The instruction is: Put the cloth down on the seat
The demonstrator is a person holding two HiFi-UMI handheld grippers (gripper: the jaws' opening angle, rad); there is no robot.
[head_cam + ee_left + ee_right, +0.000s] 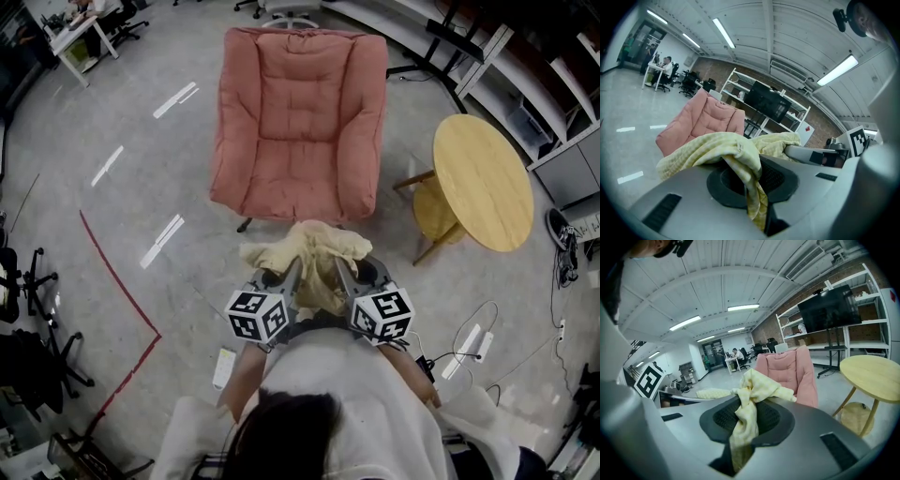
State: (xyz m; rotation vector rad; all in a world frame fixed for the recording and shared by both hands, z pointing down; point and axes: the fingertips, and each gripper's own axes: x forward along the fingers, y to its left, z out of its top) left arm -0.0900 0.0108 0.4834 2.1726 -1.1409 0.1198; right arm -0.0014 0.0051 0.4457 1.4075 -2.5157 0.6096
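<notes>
The pink armchair (298, 112) stands on the floor straight ahead of you, with its seat (295, 164) facing you. The yellow cloth (309, 253) hangs in the air just short of the seat's front edge, running side to side. Your left hand-held gripper (292, 272) and right hand-held gripper (342, 274) each pinch one end, jaws almost closed. Both look equally near, so I think they should go forward together.

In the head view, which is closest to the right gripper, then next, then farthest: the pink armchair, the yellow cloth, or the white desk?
1. Yellow cloth, pinched in the right gripper's jaws.
2. Pink armchair, straight ahead.
3. White desk, far upper left.
</notes>
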